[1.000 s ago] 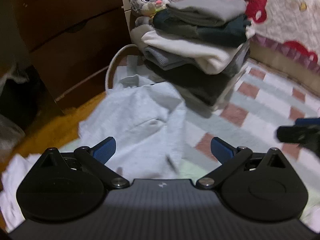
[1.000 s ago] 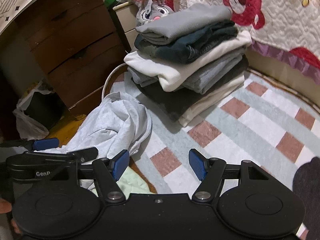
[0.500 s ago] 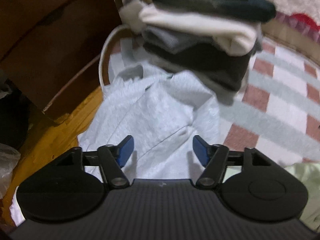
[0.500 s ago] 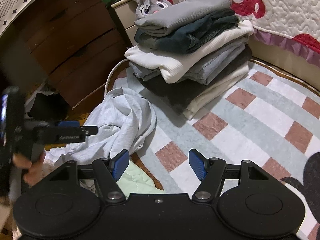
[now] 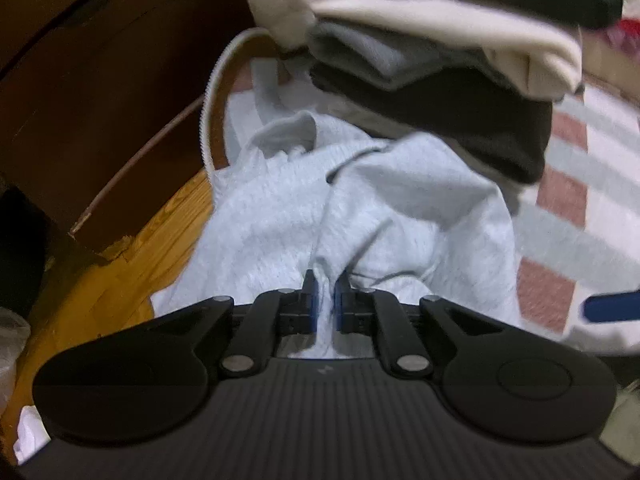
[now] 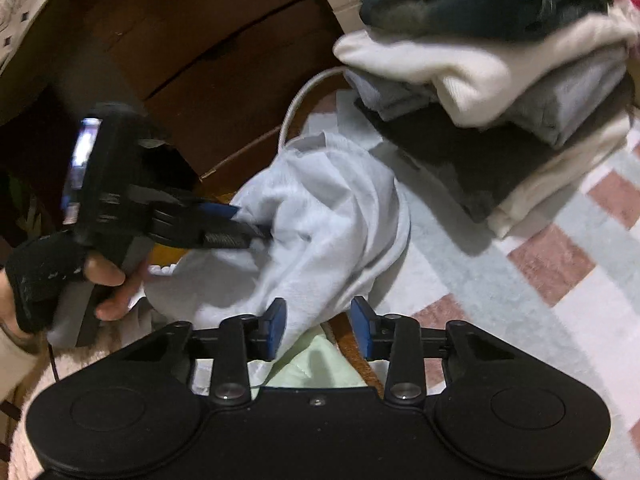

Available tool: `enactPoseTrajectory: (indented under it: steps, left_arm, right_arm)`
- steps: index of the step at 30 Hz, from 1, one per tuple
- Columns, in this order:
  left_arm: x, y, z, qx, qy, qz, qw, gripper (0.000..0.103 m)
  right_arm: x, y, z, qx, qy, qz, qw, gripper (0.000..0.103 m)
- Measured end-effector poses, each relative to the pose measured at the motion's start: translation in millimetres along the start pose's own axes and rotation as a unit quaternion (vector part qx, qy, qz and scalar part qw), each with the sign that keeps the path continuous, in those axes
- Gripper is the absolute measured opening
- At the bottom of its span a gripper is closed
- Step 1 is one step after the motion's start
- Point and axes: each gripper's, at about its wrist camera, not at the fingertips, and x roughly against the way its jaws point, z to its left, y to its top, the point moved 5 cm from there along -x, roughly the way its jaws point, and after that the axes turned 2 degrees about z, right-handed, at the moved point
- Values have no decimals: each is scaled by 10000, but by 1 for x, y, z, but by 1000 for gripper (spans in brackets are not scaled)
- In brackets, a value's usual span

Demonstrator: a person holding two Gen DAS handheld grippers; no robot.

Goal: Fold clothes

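A crumpled light grey garment [image 5: 360, 216] lies on the floor beside a stack of folded clothes [image 5: 440, 60]. My left gripper [image 5: 324, 300] is shut on a fold of the grey garment. In the right wrist view the left gripper [image 6: 256, 228] bites into the garment [image 6: 332, 216] from the left. My right gripper [image 6: 320, 324] is open, its jaws straddling the garment's near lower edge without closing on it. The folded stack [image 6: 500, 80] stands at the upper right.
A dark wooden drawer chest [image 6: 200, 52] stands to the left, with a white cable [image 6: 304, 96] at its foot. A checked rug [image 6: 560, 264] covers the floor to the right. A pale green cloth [image 6: 316, 364] lies under my right gripper. Bare wooden floor [image 5: 120, 280] shows at left.
My left gripper moved forward and down onto the grey garment and closed on a fold of it. My right gripper moved left and closer to the garment, still open.
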Motion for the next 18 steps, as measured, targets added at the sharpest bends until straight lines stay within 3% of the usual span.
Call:
enactPoseTrajectory:
  steps: [2, 3, 7, 9, 10, 11, 13, 15, 18]
  left_arm:
    - [12, 0, 5, 7, 36, -230, 9997, 7]
    - [18, 1, 7, 11, 51, -342, 9994, 7]
    - [29, -1, 12, 198, -134, -484, 9985, 7]
    - [28, 3, 9, 57, 17, -589, 9982, 7]
    - [28, 5, 7, -17, 97, -640, 9979, 7]
    - [24, 4, 6, -136, 220, -677, 9974, 7]
    - [17, 3, 2, -373, 466, -751, 9954, 7]
    - [11, 1, -1, -593, 692, -818, 9925, 7]
    - [17, 1, -1, -393, 452, -930, 9939, 6]
  right_arm:
    - [-11, -1, 0, -38, 42, 65, 10000, 67]
    - [-18, -2, 0, -53, 57, 84, 9999, 69]
    - [-57, 1, -6, -435, 89, 272, 9986, 71]
    - [-66, 1, -10, -583, 61, 249, 9980, 71]
    - [-59, 2, -10, -541, 19, 163, 9984, 66]
    - [-52, 2, -10, -498, -24, 76, 9987, 38]
    - [-37, 2, -9, -414, -109, -96, 9990, 19]
    - [-23, 3, -9, -328, -193, -269, 9989, 14]
    - [-1, 4, -9, -200, -321, -528, 9979, 8]
